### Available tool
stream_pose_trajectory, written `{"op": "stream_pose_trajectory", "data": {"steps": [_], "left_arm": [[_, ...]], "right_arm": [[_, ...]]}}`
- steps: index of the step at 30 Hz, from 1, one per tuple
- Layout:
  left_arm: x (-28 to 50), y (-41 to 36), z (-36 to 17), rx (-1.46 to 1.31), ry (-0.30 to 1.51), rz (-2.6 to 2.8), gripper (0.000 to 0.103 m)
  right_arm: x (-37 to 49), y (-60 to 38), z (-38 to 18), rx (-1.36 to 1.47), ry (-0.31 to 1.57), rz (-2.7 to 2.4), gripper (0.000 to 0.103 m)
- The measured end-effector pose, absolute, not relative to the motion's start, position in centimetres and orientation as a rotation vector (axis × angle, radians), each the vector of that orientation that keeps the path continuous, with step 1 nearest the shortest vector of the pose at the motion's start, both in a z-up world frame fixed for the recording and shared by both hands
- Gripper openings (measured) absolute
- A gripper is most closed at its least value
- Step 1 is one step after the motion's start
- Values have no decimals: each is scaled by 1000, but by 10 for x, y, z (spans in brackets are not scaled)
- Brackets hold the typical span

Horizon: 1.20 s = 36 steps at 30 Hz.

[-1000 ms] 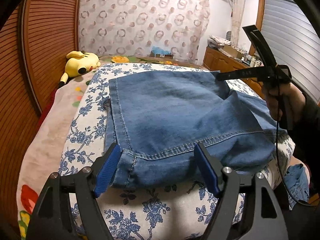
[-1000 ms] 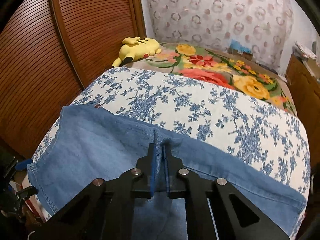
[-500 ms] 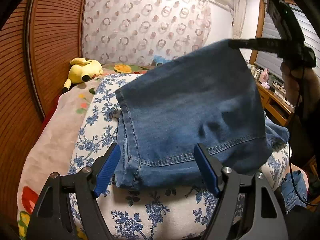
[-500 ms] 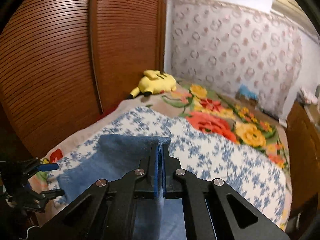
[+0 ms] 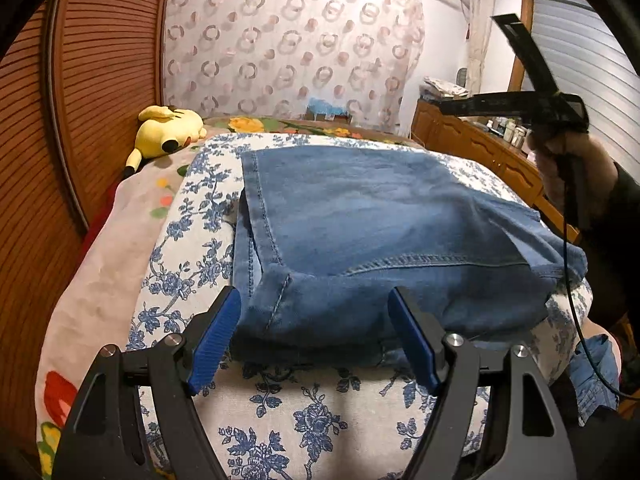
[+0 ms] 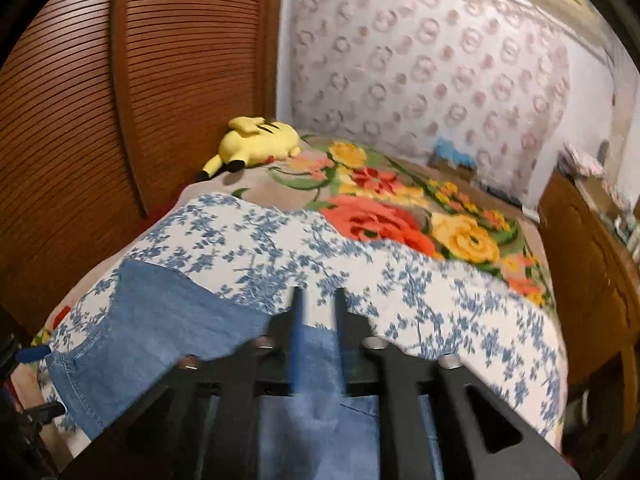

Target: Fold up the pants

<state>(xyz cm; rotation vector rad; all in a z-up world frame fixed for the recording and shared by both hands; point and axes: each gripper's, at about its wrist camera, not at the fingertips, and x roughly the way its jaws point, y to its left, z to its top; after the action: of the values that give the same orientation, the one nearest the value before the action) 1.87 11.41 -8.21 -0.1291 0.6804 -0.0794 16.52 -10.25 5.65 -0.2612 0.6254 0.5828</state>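
Denim pants lie folded on the floral bed, so we lift the just-parting, empty right gripper clear toward 3 o'clock and keep the wide-open left gripper straddling the 6 o'clock hem without dragging it.

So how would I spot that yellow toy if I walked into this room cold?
Start at the slatted wooden wardrobe doors beside the bed. Follow them to the far end of the bed, where a flowered blanket shows beyond the blue-and-white quilt. The plush toy lies there on its side: the only bright yellow, black-tipped soft shape, unlike the flat blue jeans nearer us.
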Motion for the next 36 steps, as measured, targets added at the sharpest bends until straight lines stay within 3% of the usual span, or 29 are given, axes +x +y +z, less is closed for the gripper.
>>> {"op": "stream_pose_trajectory", "data": {"steps": [7, 12, 21, 28, 36], "left_arm": [[19, 119, -88, -140, 690, -69, 77], [16, 121, -85, -167, 687, -79, 75], [21, 123, -59, -166, 636, -95, 75], [38, 123, -89, -164, 761, -70, 52], [35, 123, -105, -162, 813, -61, 51]], "right_arm": [[134, -128, 41, -242, 676, 655, 30], [124, -141, 15, -236, 720, 667, 45], [124, -152, -25, -211, 765, 605, 45], [114, -144, -43, -228, 766, 587, 46], [109, -147, -49, -213, 752, 586, 49]]}}
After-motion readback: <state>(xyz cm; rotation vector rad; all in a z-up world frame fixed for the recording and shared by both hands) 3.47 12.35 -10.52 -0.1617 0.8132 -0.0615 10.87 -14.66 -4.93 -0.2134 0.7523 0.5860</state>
